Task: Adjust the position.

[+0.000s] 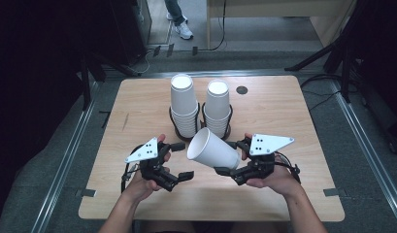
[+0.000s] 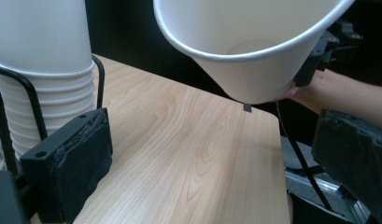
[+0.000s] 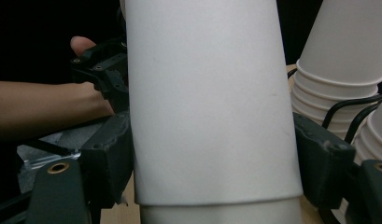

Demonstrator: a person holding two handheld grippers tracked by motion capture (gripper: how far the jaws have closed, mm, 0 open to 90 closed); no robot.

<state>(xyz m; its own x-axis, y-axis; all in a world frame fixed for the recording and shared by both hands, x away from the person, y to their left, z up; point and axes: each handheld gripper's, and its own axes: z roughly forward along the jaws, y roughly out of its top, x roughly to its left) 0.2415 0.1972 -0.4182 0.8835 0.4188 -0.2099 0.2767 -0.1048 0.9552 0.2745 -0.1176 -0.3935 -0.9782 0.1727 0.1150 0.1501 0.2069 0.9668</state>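
Paper: the cup point(image 1: 213, 149) is thin white paper, light, and I judge it easy to crush.
Hold: low on the wall near the base seems best, with gentle pressure.
Look: plain white, tapered, rolled rim, empty.
Place: tilted above the table point(image 1: 138, 104), mouth towards my left gripper point(image 1: 175, 160), in front of two racked stacks point(image 1: 184, 104).
Right gripper point(image 1: 230, 156): pinching the cup.
Left gripper: jaws spread, empty.

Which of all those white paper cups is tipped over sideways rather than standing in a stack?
The single white cup gripped by the right gripper: it is tilted, mouth toward the left gripper. The others stand upside down in the two stacks behind it.
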